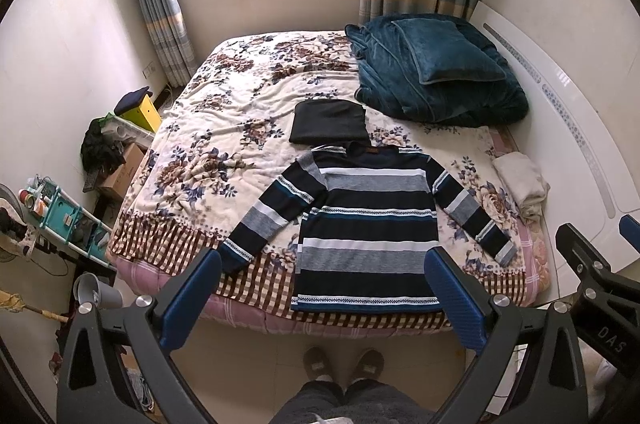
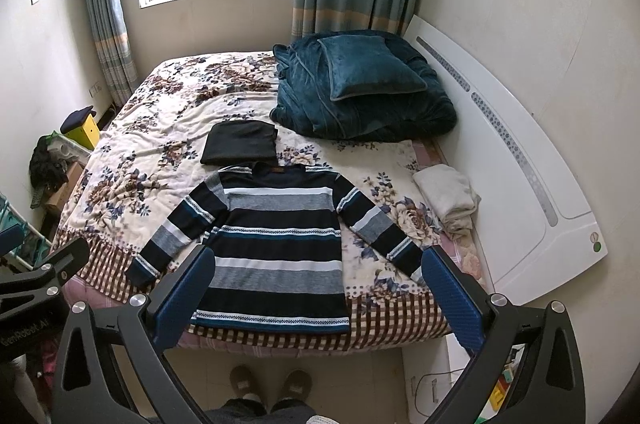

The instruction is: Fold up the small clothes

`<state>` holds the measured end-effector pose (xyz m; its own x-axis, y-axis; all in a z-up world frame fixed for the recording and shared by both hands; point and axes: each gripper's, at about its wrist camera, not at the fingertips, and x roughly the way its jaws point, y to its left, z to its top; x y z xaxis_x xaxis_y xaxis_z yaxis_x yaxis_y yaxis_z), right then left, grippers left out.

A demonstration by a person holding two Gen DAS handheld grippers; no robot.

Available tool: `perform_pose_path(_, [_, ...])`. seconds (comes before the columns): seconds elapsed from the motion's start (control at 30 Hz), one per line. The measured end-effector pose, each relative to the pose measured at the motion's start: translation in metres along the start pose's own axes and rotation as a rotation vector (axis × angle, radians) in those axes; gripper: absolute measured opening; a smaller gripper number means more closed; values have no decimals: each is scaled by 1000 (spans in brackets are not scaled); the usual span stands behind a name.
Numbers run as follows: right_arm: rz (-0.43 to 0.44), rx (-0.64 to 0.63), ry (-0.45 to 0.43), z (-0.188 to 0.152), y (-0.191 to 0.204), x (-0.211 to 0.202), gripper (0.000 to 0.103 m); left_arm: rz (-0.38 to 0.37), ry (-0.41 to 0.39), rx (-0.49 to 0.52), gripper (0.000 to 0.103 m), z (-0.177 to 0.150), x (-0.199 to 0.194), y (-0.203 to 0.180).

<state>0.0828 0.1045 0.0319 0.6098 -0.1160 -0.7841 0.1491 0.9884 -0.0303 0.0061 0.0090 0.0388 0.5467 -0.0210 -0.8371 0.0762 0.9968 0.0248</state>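
1. Sweater (image 1: 366, 224) flat on bed (image 1: 224, 128), near the front edge, collar away, hem nearest, both sleeves angled out and down.
2. Left gripper (image 1: 322, 288) held above the bed's front edge, jaws spread wide, pinching nothing; right gripper (image 2: 316, 288) likewise, jaws spread, empty.
3. Likely step: first fold not yet begun, so best started at a sleeve.
4. Advice for the left sleeve (image 1: 264, 220): pinch near the cuff, lift only enough to clear the blanket, carry across the chest, lay flat along a stripe.
5. Same for the right sleeve (image 2: 380, 228), mirrored, cuff kept inside the body outline.
6. Worth pinching the knit alone, not the blanket beneath; soft pile there likely to come up with it.
7. Then hem corners taken one per gripper and brought up to the collar, edges matched.
8. Look of the sweater: long-sleeved knit, broad bands of navy, grey and white, thin teal lines with small zigzag trim, dark collar with a brown tab.
9. Cloth smooth, few wrinkles, likely limp and a bit stretchy.
10. Folded black garment (image 1: 328, 122) just beyond the collar, touching or nearly so.
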Motion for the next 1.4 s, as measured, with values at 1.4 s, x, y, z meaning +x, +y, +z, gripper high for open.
perform_pose_path(1.4, [-345,796,467,-140,-280,488,103,116,266,133,103,44,419,-162])
